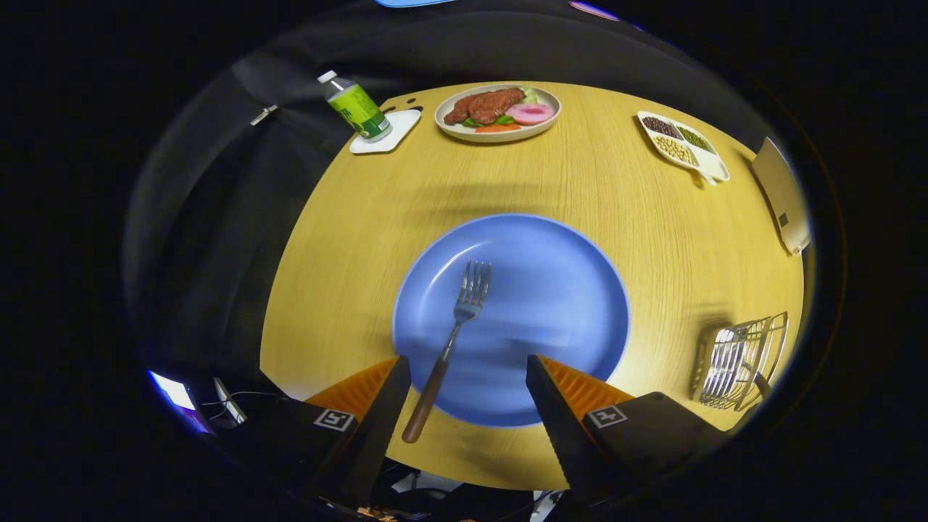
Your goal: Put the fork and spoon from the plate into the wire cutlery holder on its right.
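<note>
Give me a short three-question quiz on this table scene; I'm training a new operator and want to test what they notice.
1. True or false: the fork lies with its tines on the blue plate and its brown handle reaching over the plate's near rim.
2. Which stands to the right of the plate? A) wire cutlery holder B) bottle C) plate of food
3. Fill in: the tongs are ____, with the fork's handle between the fingers, nearer the left one.

Key: 1 true; 2 A; 3 open.
</note>
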`<move>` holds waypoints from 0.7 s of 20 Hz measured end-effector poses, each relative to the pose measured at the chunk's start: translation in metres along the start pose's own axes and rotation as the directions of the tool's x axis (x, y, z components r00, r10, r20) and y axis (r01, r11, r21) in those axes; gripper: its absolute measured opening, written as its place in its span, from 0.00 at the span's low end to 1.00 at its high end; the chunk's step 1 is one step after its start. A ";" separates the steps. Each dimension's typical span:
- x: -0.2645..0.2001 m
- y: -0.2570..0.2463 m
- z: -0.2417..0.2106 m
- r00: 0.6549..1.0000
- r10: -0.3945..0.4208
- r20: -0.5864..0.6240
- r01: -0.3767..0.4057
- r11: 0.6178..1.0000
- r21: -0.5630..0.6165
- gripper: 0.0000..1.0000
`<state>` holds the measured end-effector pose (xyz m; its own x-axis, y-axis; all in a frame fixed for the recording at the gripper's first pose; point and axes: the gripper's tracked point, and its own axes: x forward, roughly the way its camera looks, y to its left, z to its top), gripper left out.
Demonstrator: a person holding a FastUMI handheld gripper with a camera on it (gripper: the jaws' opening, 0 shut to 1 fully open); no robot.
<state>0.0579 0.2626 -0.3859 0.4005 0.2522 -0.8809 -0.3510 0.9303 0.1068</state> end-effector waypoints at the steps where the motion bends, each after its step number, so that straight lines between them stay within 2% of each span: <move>1: 0.006 0.002 -0.004 1.000 0.000 -0.020 0.001 1.000 0.025 0.99; 3: 0.016 0.006 -0.012 0.998 0.011 -0.060 -0.006 0.997 0.080 0.97; 4: 0.018 0.008 -0.015 0.997 0.018 -0.075 -0.009 0.993 0.116 0.89; 6: 0.023 0.014 -0.020 0.995 0.044 -0.094 -0.027 0.985 0.172 0.78; 8: 0.027 0.013 -0.024 0.993 0.047 -0.108 -0.026 0.982 0.187 0.71; 9: 0.027 0.013 -0.026 0.993 0.047 -0.109 -0.026 0.982 0.188 0.71; 12: 0.030 0.011 -0.032 0.991 0.043 -0.126 -0.017 0.980 0.197 0.47; 14: 0.032 0.010 -0.037 0.988 0.048 -0.144 -0.018 0.978 0.206 0.43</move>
<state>0.0362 0.2698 -0.4303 0.2569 0.2557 -0.9320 -0.1757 0.9606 0.2151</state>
